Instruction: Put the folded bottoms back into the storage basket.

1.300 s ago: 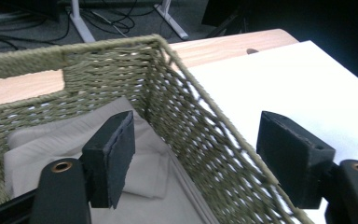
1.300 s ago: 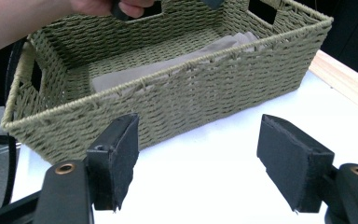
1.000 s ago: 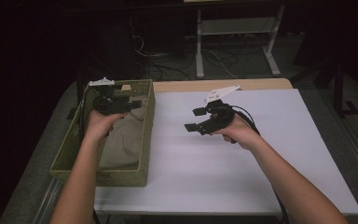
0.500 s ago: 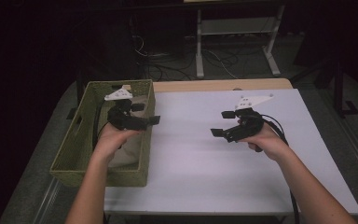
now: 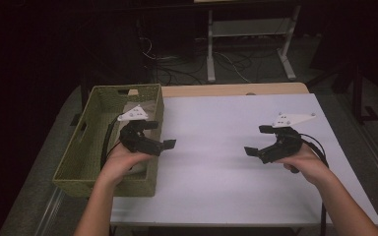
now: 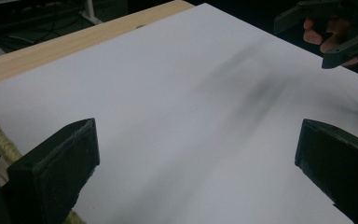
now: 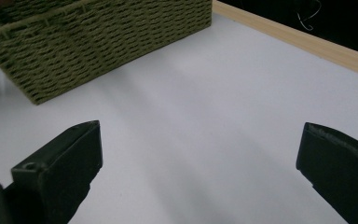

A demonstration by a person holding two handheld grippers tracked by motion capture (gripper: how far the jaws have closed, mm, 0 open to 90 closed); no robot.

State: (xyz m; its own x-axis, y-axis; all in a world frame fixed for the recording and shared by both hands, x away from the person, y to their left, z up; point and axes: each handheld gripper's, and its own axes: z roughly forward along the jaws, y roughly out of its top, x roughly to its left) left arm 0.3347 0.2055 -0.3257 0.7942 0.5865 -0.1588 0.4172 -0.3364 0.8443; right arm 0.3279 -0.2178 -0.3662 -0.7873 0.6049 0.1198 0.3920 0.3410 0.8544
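Both grippers moved apart since before: left gripper (image 5: 153,136) over the woven basket (image 5: 78,147) rim, right gripper (image 5: 265,141) mid-table; jaws spread, empty (cloth inside basket). I'd descend squarely.

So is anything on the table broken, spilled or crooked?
Nothing stands out. The green woven basket sits flat at the left edge of the white table, holding some beige cloth. The left gripper and right gripper hang open over the table, holding nothing.
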